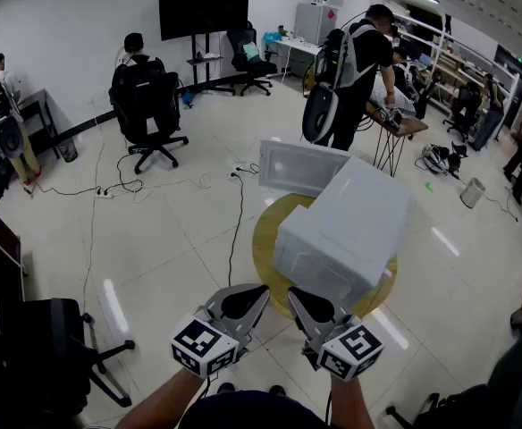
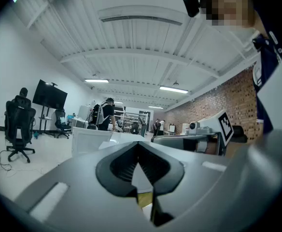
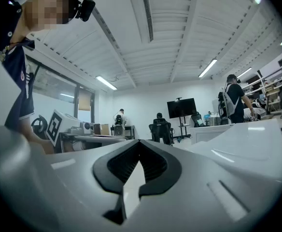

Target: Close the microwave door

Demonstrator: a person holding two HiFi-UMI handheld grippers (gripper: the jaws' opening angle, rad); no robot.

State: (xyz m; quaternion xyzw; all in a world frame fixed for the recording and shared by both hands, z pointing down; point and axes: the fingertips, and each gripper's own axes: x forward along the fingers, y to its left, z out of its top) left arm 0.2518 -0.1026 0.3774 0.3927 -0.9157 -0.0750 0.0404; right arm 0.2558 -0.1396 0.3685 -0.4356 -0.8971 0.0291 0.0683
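A white microwave (image 1: 343, 226) stands on a round yellow table (image 1: 265, 250) in the head view. Its door (image 1: 298, 168) hangs open, swung out on the far left side. Both grippers are held low in front of the table, near its front edge and short of the microwave. My left gripper (image 1: 262, 290) is shut with nothing between its jaws, and so is my right gripper (image 1: 291, 294). The left gripper view looks past its closed tips (image 2: 138, 146) to the open door (image 2: 90, 140). The right gripper view shows the microwave's top (image 3: 249, 141) beside its closed tips (image 3: 139, 147).
A standing person with a backpack (image 1: 355, 65) works at a small stand (image 1: 395, 125) behind the microwave. Another person sits in a black chair (image 1: 147, 96) at the back left. Cables (image 1: 236, 211) run over the floor. A black office chair (image 1: 46, 356) stands at the near left.
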